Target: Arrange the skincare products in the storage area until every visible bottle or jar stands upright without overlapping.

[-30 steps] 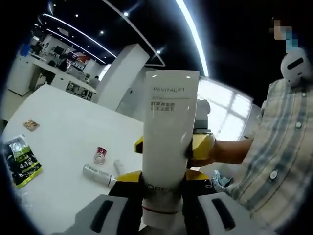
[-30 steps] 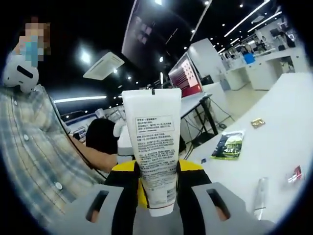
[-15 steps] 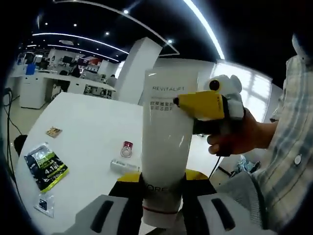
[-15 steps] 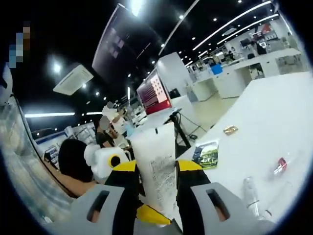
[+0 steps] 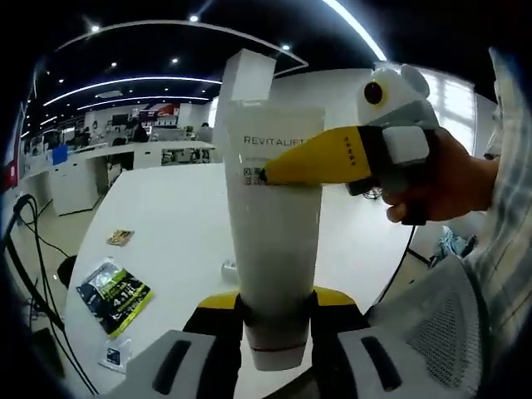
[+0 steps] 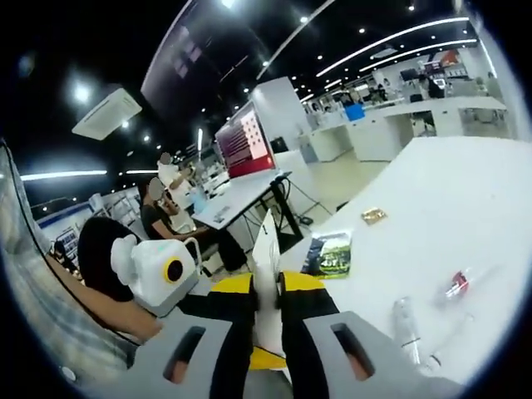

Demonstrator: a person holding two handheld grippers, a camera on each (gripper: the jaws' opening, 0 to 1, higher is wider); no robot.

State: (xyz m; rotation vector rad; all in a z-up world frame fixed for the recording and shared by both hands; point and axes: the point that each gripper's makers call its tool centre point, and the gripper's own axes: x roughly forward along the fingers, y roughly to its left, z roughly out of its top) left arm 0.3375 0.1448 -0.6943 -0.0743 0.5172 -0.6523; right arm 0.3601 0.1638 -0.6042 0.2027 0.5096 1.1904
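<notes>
The lower end of the white tube (image 5: 274,249) is hidden between the jaws of the left gripper (image 5: 274,320) in the left gripper view, so the brand name printed there, partly legible a second ago, can no longer be read. "REVITALIFT" is read near the tube's upper end, with small lines of print below it that are partly covered by a yellow jaw of the right gripper (image 5: 312,162), which comes in from the right with a hand (image 5: 440,179) behind it. In the right gripper view the tube (image 6: 266,274) is seen edge-on as a thin white strip between the jaws of that gripper (image 6: 266,303); its back label, shown flat a second ago, cannot be read.

The left gripper's jaws are closed on the tube's lower part, and it is held upright in the air above the near edge of the white table (image 5: 174,216). The right gripper's jaws are closed against the tube's flat sides at the upper part; a second ago they stood behind it.

On the table a green and black sachet (image 5: 114,293) is seen toward the left edge, with writing too small to read, a small brown packet (image 5: 120,237) beyond it and a small pale sachet (image 5: 114,356) nearer. In the right gripper view a clear lying bottle (image 6: 406,320) and a small red-capped item (image 6: 453,285) are made out only roughly.
</notes>
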